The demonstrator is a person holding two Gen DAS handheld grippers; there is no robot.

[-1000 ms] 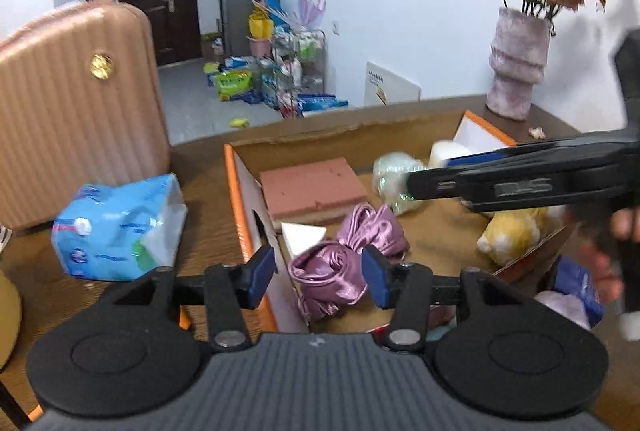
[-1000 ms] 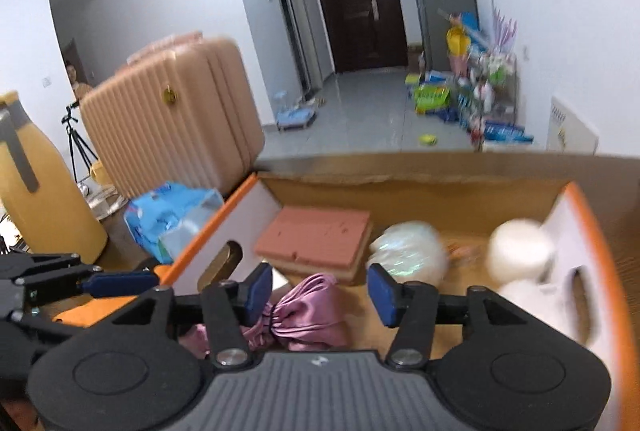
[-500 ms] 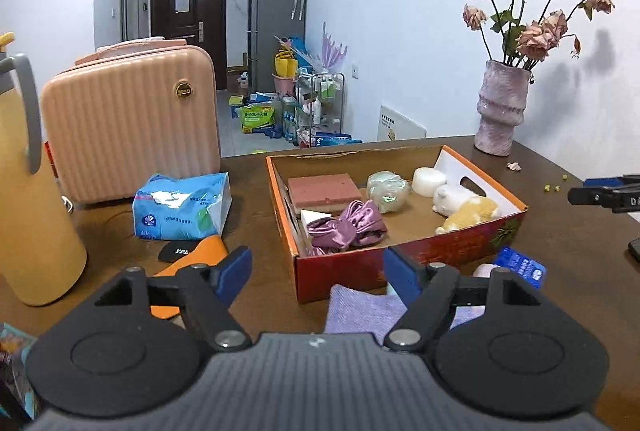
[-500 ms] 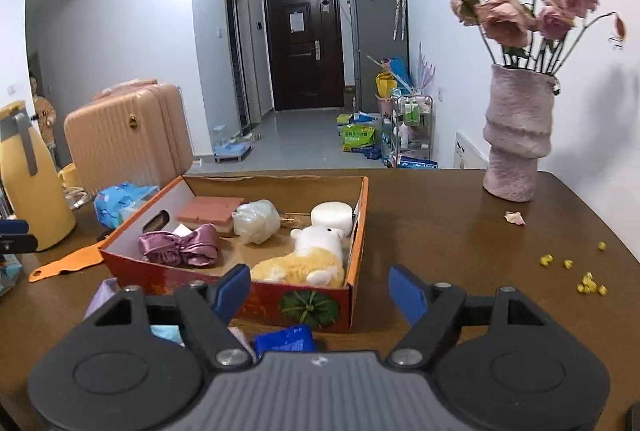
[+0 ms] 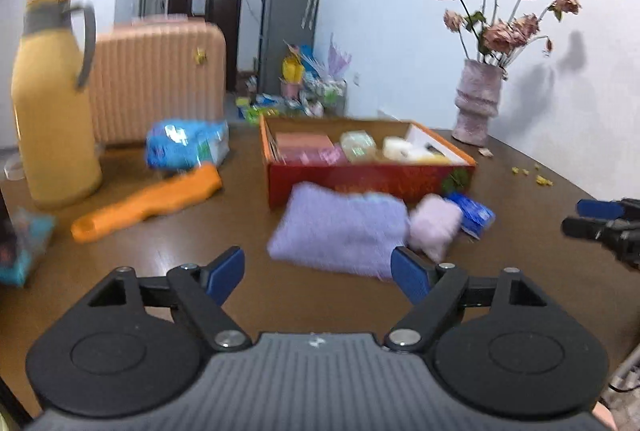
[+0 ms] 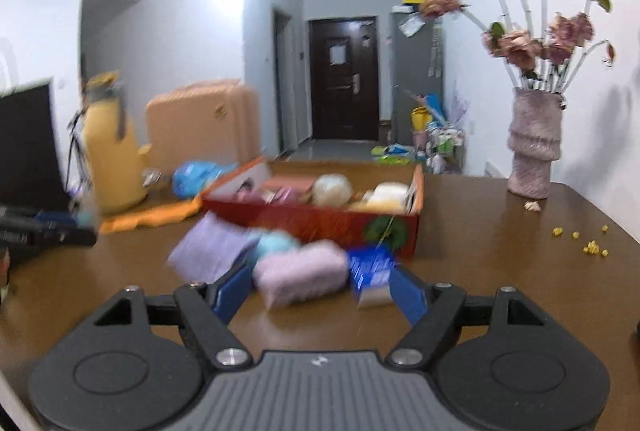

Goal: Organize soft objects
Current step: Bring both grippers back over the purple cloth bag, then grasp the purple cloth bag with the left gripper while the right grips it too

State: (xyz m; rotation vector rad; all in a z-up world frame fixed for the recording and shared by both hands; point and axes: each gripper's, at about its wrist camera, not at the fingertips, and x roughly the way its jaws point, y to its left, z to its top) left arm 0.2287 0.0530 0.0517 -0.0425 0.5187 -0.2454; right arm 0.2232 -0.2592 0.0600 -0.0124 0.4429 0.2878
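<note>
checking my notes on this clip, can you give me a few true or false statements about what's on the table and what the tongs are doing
1. Both tongs are open and hold nothing. True: the left tongs and the right tongs are spread with nothing between the fingers.
2. The purple towel lies inside the box. False: it lies on the table in front of the box.
3. The vase of flowers stands on the table right of the box. True.
4. The yellow jug lies on its side. False: it stands upright.
5. The pink fluffy bundle sits beside the purple towel, outside the box. True.
</note>
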